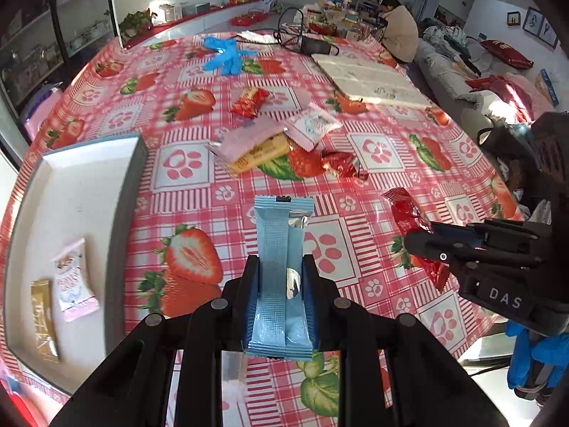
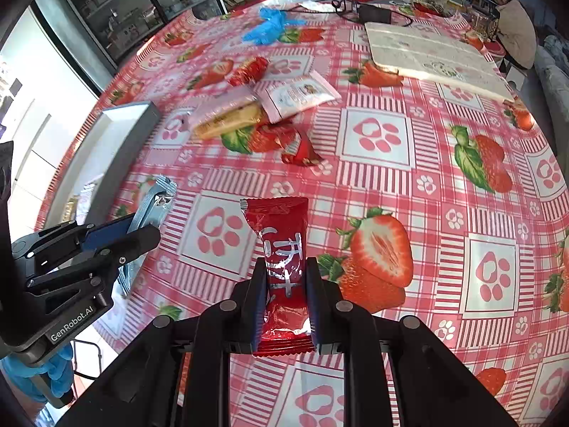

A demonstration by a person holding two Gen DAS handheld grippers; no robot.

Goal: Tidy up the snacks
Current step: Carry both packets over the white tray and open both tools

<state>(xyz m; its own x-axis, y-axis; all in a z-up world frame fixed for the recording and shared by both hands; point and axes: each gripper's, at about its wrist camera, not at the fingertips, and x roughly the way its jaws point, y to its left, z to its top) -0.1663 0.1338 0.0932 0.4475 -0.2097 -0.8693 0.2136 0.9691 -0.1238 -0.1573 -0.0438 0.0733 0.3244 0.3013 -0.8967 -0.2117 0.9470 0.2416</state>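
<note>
Snacks in both grips, tray to the left

Snacks are held in both hands at once. The left gripper (image 1: pixel 281 293) has its fingers (image 1: pixel 250 295) pressed shut on the sides of a light blue packet (image 1: pixel 279 267), gripped around its lower half so most of the wrapper stands out ahead of the tips. The right gripper (image 2: pixel 286 297) is likewise clamped on a red packet (image 2: pixel 284 259), held across its lower middle. Both packets look clear of the tabletop (image 2: pixel 444 185), though how far cannot be told.

The likely goal is the white tray (image 1: pixel 92 192) on the left side of the tabletop, where a gold sachet (image 1: pixel 44 320) and a pink-and-white packet (image 1: pixel 73 281) already lie. The left packet is the nearer one, so it seems sensible to carry that in first, keeping it high enough to pass over the grey raised rim, and to set it on bare tray floor beyond the two packets already there.

The right hand has to cross toward the left, so the two tools should move one after the other, not together; they are already near each other. Soft wrappers can slip or twist in a side pinch, so steady travel and a low release would suit. A loose pile (image 1: pixel 270 142) of further snacks waits in the middle of the tabletop.
</note>
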